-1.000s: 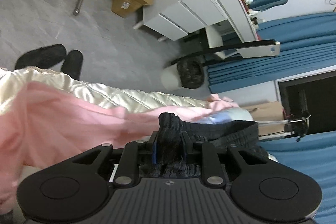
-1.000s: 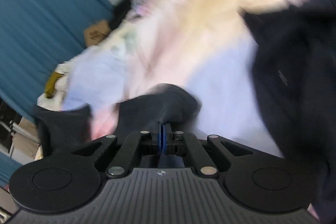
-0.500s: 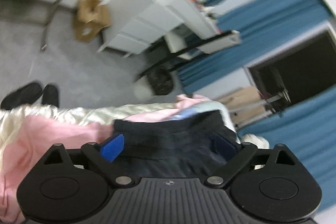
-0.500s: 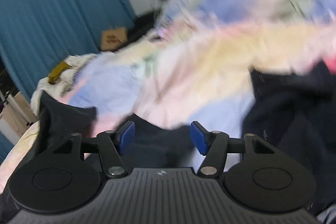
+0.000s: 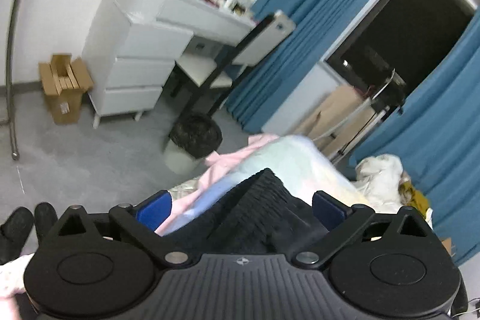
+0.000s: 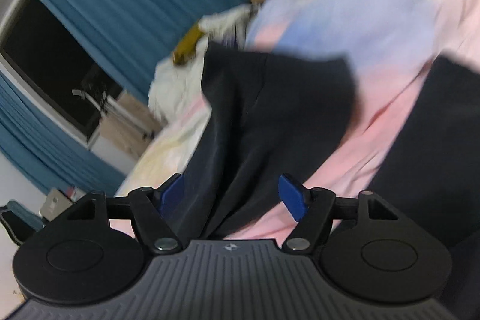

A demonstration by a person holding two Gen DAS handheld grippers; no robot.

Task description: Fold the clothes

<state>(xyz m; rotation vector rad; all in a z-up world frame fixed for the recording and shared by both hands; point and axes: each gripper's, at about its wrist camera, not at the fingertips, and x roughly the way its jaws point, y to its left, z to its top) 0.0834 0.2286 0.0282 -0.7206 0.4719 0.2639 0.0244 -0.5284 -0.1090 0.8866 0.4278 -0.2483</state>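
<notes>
black, soft knit: the dark garment [image 5: 261, 209] lay on the pastel bedding [image 6: 390, 128], its ribbed waistband between the spread fingers of my left gripper [image 5: 240, 207]. my right gripper [image 6: 231, 195] was released too, cloth lying loose between its pads. it looked light and limp; i judged the thick waistband the surest grip.

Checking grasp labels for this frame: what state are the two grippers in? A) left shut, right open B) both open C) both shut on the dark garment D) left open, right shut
B: the left gripper and the right gripper both have their blue fingers spread wide apart, with the dark garment lying loose between them.
</notes>
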